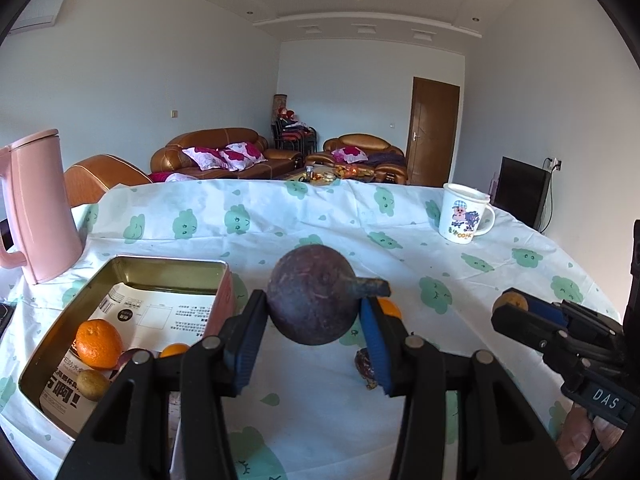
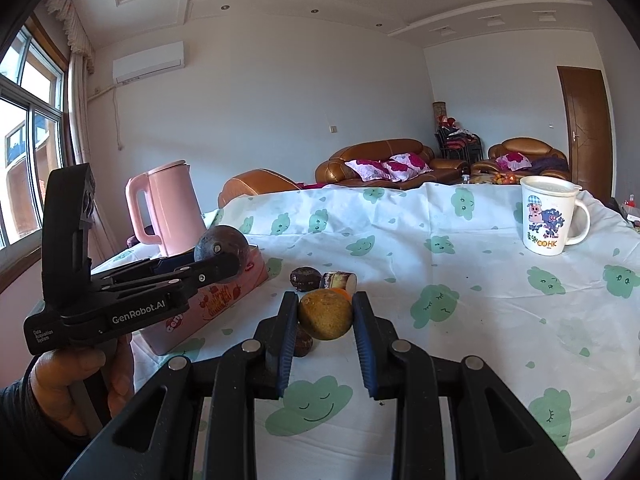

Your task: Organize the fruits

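Observation:
My left gripper (image 1: 316,320) is shut on a dark purple round fruit (image 1: 308,300) with a stubby stem, held above the tablecloth just right of the open tin box (image 1: 168,262). Inside the tin lie an orange (image 1: 99,344), a brown fruit (image 1: 93,385) and a second orange (image 1: 174,350). My right gripper (image 2: 326,320) is shut on a brownish-green round fruit (image 2: 326,314). Beyond it on the cloth sit a dark fruit (image 2: 305,279), a cut cane piece (image 2: 340,280) and another dark fruit (image 2: 302,342). The left gripper (image 2: 220,254) hangs over the tin's pink wall (image 2: 216,300).
A pink kettle (image 1: 40,208) stands behind the tin at the far left. A white cartoon mug (image 2: 548,216) sits at the far right of the table. A hand (image 2: 72,376) grips the left tool's handle. Sofas lie beyond the table's far edge.

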Tool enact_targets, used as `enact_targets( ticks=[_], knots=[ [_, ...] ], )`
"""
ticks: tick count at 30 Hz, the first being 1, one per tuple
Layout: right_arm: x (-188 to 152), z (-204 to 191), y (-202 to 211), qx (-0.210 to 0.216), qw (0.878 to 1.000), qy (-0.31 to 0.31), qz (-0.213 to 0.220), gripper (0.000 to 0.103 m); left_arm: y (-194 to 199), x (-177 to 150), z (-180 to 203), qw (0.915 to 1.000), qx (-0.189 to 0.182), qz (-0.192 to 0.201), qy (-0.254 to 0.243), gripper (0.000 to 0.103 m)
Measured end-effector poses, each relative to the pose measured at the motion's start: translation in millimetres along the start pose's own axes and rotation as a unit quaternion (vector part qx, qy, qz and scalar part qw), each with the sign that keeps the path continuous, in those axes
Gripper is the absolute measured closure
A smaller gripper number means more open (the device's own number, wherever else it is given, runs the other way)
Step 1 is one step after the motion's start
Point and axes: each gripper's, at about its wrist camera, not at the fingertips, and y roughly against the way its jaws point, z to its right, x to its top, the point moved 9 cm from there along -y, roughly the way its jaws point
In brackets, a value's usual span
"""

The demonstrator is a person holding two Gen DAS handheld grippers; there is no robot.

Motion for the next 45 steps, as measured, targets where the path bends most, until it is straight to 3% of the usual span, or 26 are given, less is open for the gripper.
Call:
enact_targets(
  ticks=[34,39,45],
  knots=[
    [9,-4,23,-0.007,0.997,0.016,0.069,0.074,36,4,11,0.9965,0.039,0.067,-0.032,0.054],
    [10,-4,20,-0.017,0.998,0.015,0.057,0.074,39,1,17,0.9969,0.033,0.059,-0.041,0.054],
    [25,-27,14,0.014,0.998,0.02,0.05,0.074,43,-1,-11,0.9981,0.046,0.038,-0.015,0.054]
  ],
)
